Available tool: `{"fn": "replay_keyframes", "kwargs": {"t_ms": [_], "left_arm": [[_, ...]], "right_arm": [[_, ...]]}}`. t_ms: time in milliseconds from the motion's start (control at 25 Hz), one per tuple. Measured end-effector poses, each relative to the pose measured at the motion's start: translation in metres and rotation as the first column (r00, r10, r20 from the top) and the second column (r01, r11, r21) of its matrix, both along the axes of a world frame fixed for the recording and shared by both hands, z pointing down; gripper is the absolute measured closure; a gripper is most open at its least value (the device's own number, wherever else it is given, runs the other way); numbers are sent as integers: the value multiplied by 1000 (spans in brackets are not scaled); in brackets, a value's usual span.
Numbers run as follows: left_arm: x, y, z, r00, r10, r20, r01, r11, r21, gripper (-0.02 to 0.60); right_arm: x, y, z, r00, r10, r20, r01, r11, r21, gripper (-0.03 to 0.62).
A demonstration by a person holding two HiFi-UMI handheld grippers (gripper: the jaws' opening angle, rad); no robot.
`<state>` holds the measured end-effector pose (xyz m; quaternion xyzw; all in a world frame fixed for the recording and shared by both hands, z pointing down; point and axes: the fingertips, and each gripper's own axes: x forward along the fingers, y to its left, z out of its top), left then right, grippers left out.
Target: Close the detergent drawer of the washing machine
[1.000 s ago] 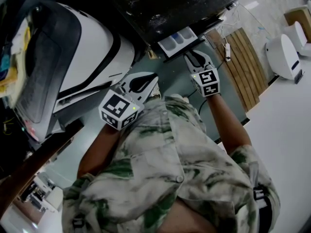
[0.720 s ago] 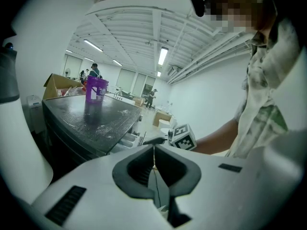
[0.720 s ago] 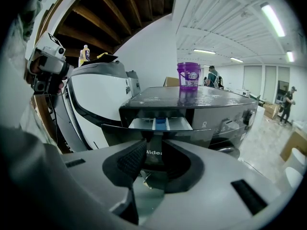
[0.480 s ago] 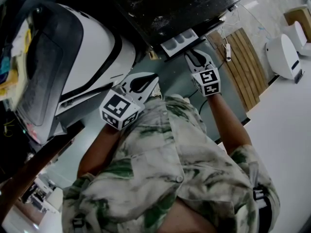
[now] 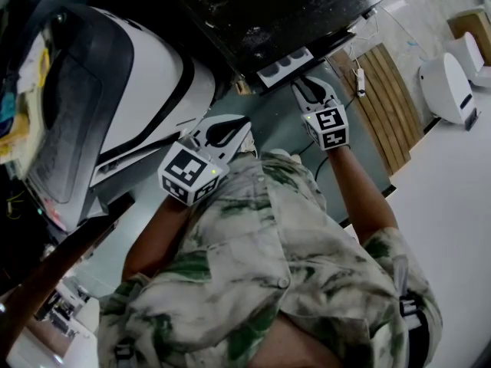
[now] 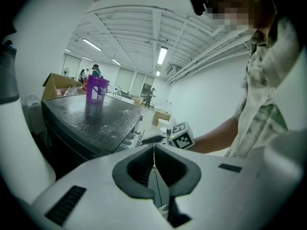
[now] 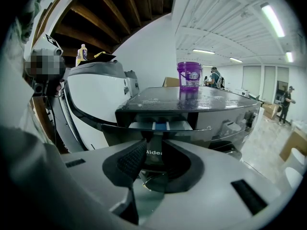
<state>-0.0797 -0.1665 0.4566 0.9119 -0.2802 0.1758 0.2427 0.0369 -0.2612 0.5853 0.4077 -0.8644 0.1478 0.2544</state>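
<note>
**Detergent drawer partly out, right gripper at its front**

The detergent drawer (image 5: 285, 66) stands partly out of the dark-topped washing machine (image 5: 307, 6), far and in the middle of the head view. Its pale compartments show, with a blue divider between them; what they hold cannot be told. A purple bucket (image 7: 190, 74) stands on the machine's speckled top, its inside hidden.

The right gripper (image 5: 305, 83) points at the drawer's front panel. Its fingers are a little apart and grip nothing, and the panel shows in the gap; whether they touch it cannot be told. The left gripper (image 5: 239, 125) hangs nearer and to the left, fingers pressed together and empty.

A white rounded appliance (image 5: 146, 75) stands left of the machine. Wooden slats (image 5: 387, 106) lie to the right on the greenish floor (image 5: 268, 125). The room is a white hall with strip lights (image 7: 280, 20) and people (image 7: 214, 76) far off.
</note>
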Motion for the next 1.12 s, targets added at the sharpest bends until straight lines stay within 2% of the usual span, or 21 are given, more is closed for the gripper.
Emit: {"fn": "replay_keyframes", "kwargs": {"t_ms": [1120], "left_arm": [[-21,-15,6,1000,22,13,-22,1000,-10,554]], "right_arm": [[-18,-23,1,1000,19,3,-19,1000,3,475]]}}
